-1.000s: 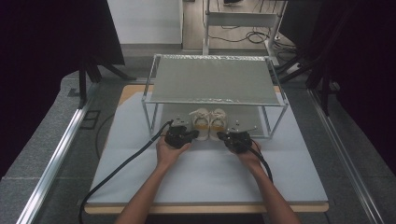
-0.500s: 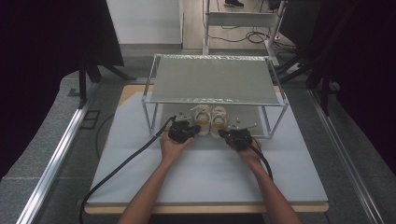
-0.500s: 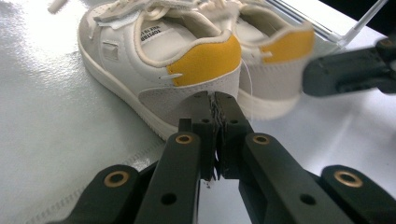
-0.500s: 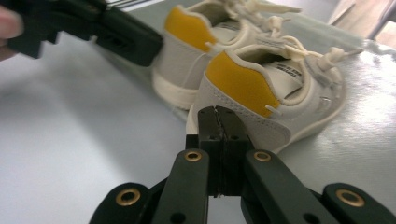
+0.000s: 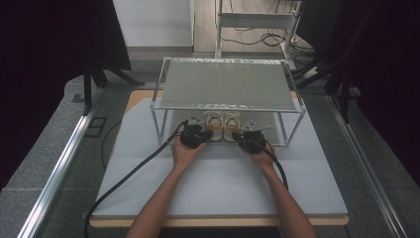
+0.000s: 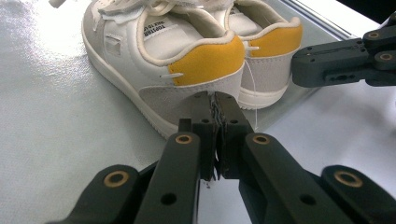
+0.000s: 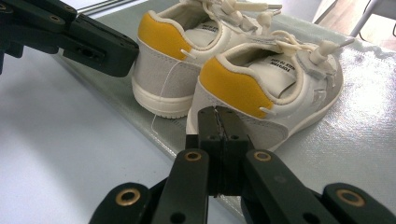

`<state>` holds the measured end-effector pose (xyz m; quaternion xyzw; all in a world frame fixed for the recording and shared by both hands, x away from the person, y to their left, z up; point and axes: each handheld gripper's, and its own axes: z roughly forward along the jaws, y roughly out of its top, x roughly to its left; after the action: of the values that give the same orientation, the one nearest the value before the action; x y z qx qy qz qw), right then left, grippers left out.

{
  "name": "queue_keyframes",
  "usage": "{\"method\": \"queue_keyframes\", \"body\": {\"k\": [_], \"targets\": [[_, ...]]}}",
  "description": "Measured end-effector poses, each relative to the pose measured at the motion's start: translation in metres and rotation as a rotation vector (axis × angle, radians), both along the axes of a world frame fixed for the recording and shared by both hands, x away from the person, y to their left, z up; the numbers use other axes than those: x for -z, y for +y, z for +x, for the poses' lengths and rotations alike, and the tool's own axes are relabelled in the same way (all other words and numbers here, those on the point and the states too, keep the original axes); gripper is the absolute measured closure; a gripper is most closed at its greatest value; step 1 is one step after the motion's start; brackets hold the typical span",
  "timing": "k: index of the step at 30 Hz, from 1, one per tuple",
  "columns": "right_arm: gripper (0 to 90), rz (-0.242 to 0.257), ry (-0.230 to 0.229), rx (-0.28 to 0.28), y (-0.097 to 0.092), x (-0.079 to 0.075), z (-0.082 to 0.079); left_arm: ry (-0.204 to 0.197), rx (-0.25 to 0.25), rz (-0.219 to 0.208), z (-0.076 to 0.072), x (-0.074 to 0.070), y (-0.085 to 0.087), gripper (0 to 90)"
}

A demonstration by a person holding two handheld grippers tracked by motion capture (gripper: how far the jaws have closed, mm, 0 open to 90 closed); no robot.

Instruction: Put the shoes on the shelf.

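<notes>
A pair of small white sneakers with yellow heel tabs stands side by side on the lower shelf of a metal rack, heels toward me. The left shoe point(image 5: 214, 124) point(image 6: 154, 51) has my left gripper point(image 5: 198, 134) point(image 6: 215, 99) against its grey heel, jaws shut with nothing between them. The right shoe point(image 5: 231, 125) point(image 7: 271, 88) has my right gripper point(image 5: 243, 136) point(image 7: 218, 112) at its heel in the same way, also shut and holding nothing. In the high view the shoes' toes are hidden under the rack's top shelf point(image 5: 225, 84).
The rack's lower shelf point(image 7: 355, 154) is a grey-green sheet with its front edge just under the heels. Upright posts point(image 5: 157, 124) point(image 5: 292, 130) stand at either side. A white mat point(image 5: 223, 188) covers the table in front. Black cables point(image 5: 133, 173) trail from both grippers.
Both hands and grippers have edged forward toward the rack, and the shoes sit slightly farther in under the top shelf.
</notes>
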<state>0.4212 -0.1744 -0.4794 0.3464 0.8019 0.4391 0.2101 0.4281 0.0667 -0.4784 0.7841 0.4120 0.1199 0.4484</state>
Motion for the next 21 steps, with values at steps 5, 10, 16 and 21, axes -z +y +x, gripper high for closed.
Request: {"method": "queue_keyframes", "body": {"k": [5, 10, 16, 21], "targets": [[89.4, -0.017, -0.007, 0.004, 0.001, -0.001, 0.001, -0.012, 0.000, 0.007, 0.001, 0.001, -0.001, 86.4], [89.0, -0.012, -0.005, 0.030, -0.002, 0.001, 0.003, -0.009, 0.005, -0.003, 0.000, 0.002, -0.003, 85.1], [85.3, -0.015, 0.000, 0.022, -0.003, 0.001, 0.002, 0.012, 0.009, -0.017, 0.000, 0.001, -0.003, 81.5], [83.8, 0.001, -0.024, 0.002, -0.008, -0.002, -0.007, -0.017, 0.036, 0.005, -0.007, -0.004, -0.004, 74.5]]}}
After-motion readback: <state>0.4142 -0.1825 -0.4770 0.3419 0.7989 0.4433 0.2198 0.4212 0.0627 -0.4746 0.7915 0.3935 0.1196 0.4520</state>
